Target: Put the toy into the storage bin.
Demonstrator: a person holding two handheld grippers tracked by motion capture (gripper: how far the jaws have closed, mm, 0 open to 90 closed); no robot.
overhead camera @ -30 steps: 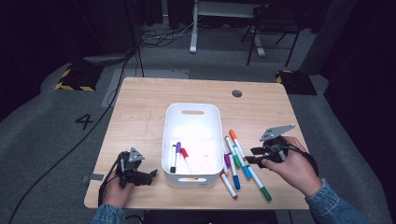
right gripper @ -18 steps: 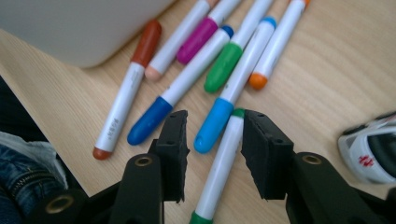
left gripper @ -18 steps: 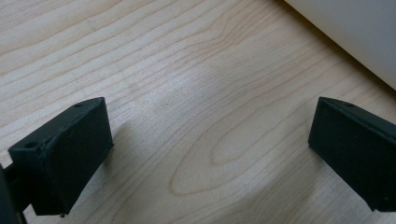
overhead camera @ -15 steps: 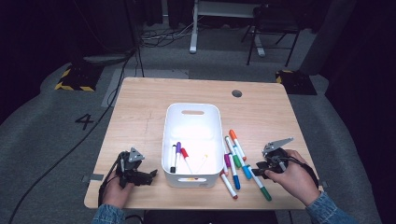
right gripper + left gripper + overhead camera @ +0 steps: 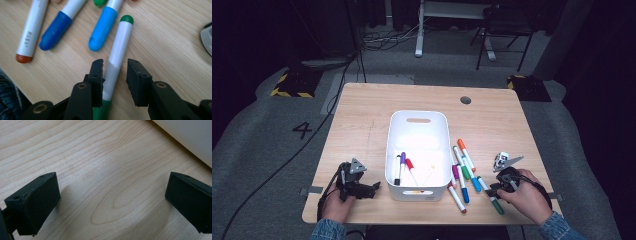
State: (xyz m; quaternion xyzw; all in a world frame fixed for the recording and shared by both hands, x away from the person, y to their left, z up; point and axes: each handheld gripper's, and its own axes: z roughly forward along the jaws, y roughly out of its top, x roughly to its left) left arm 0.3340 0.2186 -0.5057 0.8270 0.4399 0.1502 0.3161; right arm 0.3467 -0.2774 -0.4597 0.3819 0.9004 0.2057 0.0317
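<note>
Green-capped marker [image 5: 116, 60] between right gripper [image 5: 115, 75] jaws, unclamped

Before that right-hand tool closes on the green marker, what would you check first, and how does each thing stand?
1. White-barrelled marker with green cap lies between the right gripper fingers: ok.
2. Fingers apart enough to take the barrel: ok, a gap shows on one side.
3. Neighbouring markers away from the fingers: ok, the light blue-capped marker lies beyond the fingertips.
4. White plastic bin has room: ok, few markers inside.
5. Left gripper out of the way: ok, open over bare wooden table left of the bin.
6. Grip will hold when lifted: cannot tell.
</note>
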